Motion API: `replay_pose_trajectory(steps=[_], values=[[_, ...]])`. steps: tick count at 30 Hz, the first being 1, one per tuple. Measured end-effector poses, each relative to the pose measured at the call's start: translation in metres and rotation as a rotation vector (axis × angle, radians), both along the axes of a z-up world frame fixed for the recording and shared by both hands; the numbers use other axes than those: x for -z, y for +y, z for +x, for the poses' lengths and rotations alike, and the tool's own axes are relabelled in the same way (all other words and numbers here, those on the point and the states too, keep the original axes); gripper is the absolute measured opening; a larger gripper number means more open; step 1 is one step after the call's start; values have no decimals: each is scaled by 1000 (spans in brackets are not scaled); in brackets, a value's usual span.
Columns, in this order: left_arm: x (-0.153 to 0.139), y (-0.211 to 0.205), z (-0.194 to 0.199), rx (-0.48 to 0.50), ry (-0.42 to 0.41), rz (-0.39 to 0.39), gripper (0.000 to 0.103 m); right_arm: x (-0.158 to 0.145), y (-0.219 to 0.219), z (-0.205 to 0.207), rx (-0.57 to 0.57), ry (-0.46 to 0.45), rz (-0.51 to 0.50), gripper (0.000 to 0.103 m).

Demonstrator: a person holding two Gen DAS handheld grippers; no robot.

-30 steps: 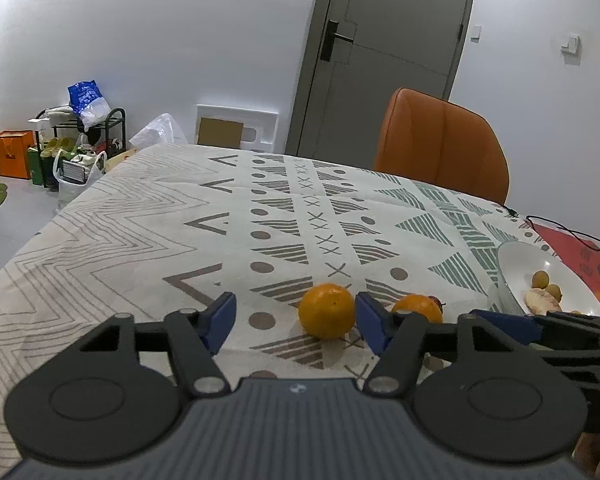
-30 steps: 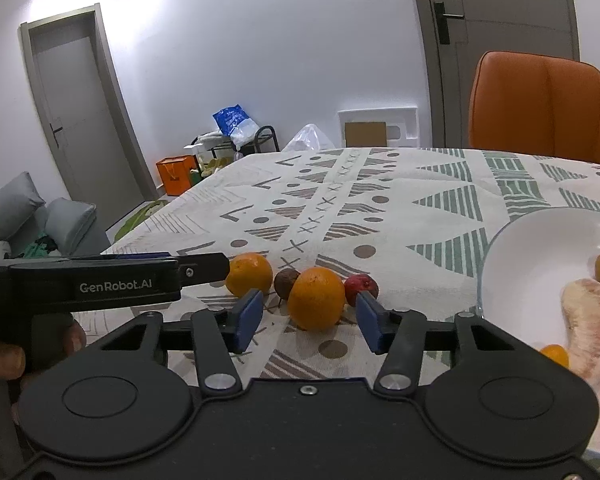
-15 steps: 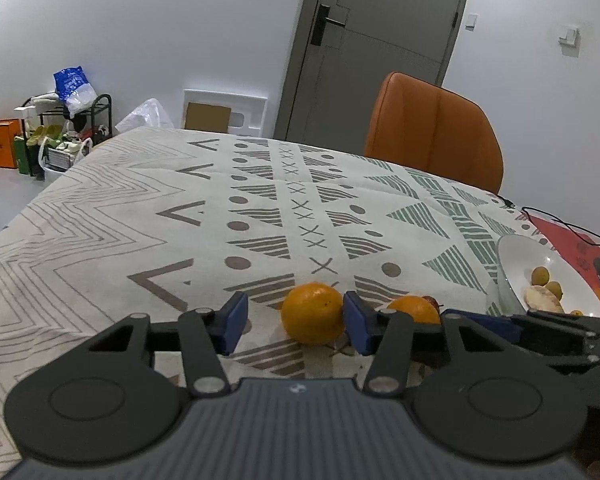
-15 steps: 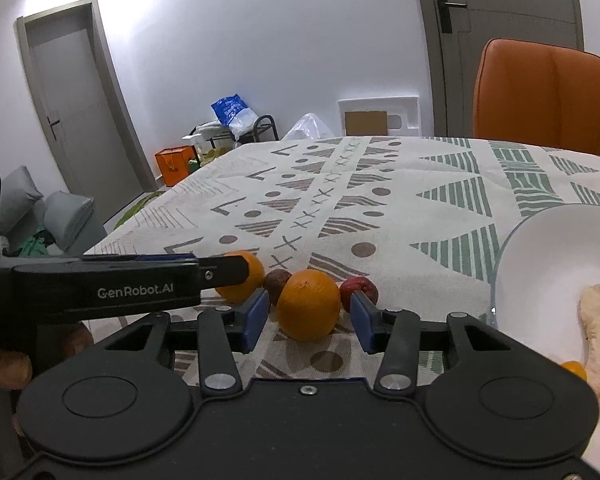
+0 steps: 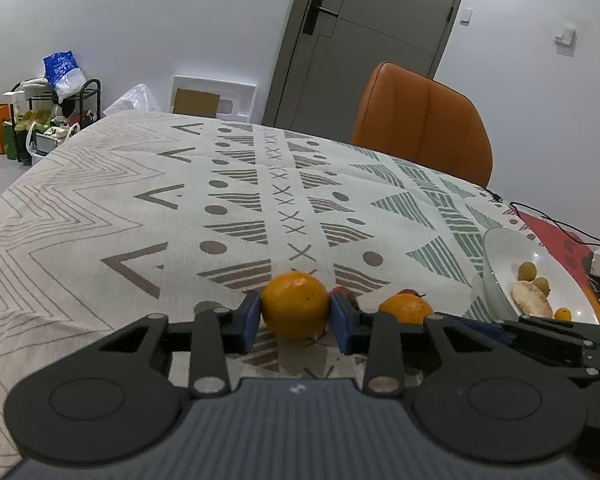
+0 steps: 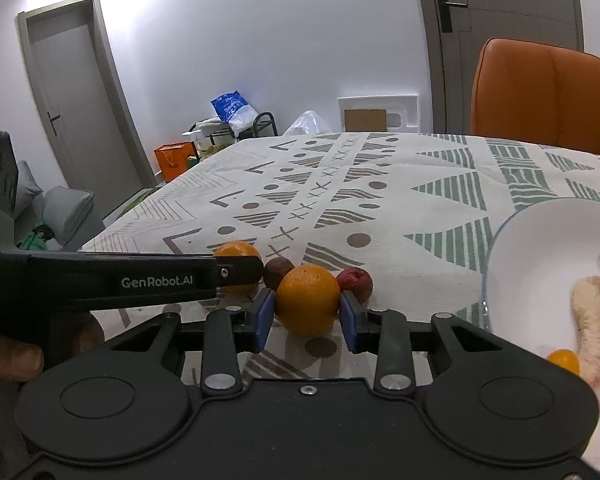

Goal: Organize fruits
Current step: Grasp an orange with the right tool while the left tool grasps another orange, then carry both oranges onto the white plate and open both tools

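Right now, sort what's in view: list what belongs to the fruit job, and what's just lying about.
Job: left orange, right orange, brown fruit, red fruit, white plate already holding fruit.
Lying about: orange chair, black cable, rack, orange bag.

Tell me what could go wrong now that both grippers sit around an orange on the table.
1. The left gripper and right gripper, jaws just closing, each pinch a round orange at its sides; either may slip on lifting.
2. The brown fruit and red fruit lie right behind the right orange; a jolt may roll them.
3. The grippers work close together, so they may collide heading for the white bowl.
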State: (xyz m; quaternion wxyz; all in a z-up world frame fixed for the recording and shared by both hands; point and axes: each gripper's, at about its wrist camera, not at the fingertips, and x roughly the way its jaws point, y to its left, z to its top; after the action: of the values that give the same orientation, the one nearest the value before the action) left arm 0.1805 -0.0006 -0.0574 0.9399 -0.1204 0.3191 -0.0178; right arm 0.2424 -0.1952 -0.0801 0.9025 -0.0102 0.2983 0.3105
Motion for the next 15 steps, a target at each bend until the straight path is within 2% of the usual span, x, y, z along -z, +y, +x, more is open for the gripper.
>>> replay_pose_trajectory(steps=[8, 15], values=[[-16, -3, -13, -2, -46, 15, 36, -9, -4, -7, 11, -30, 13, 33], [-20, -10, -17, -7, -54, 22, 36, -12, -17, -11, 36, -40, 37, 33]])
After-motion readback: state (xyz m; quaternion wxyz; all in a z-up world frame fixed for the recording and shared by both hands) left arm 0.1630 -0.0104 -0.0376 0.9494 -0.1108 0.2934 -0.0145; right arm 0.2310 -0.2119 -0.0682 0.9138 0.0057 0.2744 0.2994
